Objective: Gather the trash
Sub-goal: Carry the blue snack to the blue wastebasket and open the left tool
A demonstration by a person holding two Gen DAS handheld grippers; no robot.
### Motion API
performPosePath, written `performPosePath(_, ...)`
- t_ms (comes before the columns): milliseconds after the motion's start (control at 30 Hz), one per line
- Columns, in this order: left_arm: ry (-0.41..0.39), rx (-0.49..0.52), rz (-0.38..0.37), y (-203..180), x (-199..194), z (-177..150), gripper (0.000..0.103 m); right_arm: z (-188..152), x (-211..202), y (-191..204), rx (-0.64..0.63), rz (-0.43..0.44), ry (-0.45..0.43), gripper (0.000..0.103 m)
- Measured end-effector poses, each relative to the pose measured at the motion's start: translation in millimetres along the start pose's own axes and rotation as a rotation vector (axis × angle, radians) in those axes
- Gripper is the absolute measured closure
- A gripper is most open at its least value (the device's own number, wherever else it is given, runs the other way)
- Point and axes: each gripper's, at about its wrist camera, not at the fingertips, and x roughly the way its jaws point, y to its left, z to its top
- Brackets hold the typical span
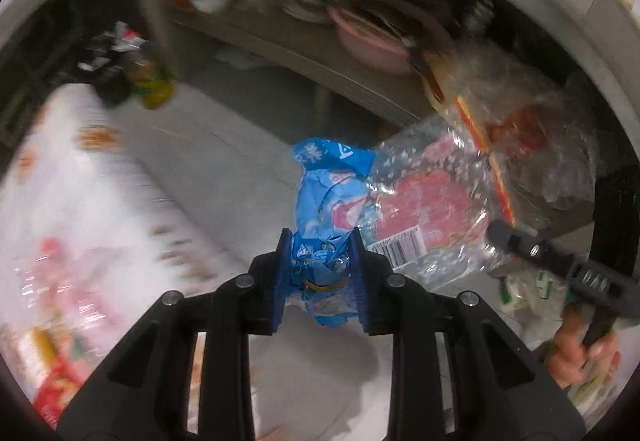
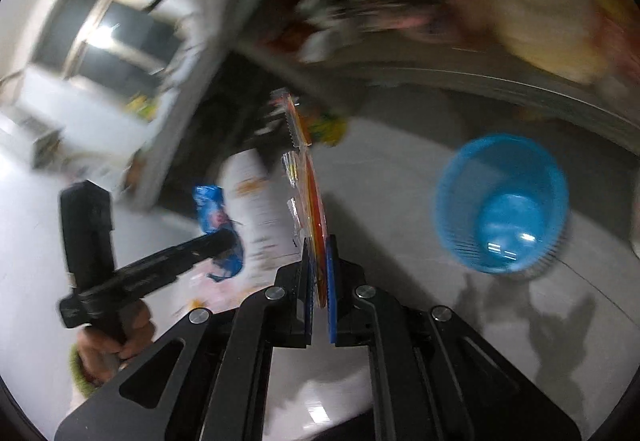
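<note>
**Two wrappers up, basket off to one side**

Your left tongs (image 1: pixel 320 273) clamp the blue wrapper (image 1: pixel 328 185); your right tongs (image 2: pixel 319 281) pinch the clear packet (image 2: pixel 308 177) by its edge. Release before you're over the blue basket (image 2: pixel 502 201) and both hit the floor (image 2: pixel 400 177).

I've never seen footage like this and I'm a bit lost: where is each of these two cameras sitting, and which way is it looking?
Left wrist view: on the left gripper, looking along its fingers, shut on a blue wrapper; the right gripper and its hand show at right.
Right wrist view: on the right gripper, shut on a clear plastic packet, facing the floor and a blue basket; the other gripper and hand show at left.
Shared: blue wrapper, clear packet, both grippers.
</note>
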Motion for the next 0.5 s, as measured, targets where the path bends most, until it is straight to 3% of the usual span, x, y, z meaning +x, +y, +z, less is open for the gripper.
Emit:
performPosePath(267, 0.199, -0.020, -0.067, -49, 140, 29, 0.077, 8, 27, -110, 0.195, -0.236, -0.029, 0.097)
performPosePath(400, 0.225, -0.043, -0.083, -56, 180, 37, 0.074, 16, 52, -130, 0.216, -0.290, -0.041, 0.097)
performPosePath(467, 0.213, -0.053, -0.079, -54, 194, 39, 0.059, 22, 76, -140, 0.218, -0.326, -0.043, 0.092)
performPosePath(500, 0.214, -0.067, -0.070, -54, 203, 40, 0.046, 19, 83, -145, 0.220, -0.349, -0.044, 0.088)
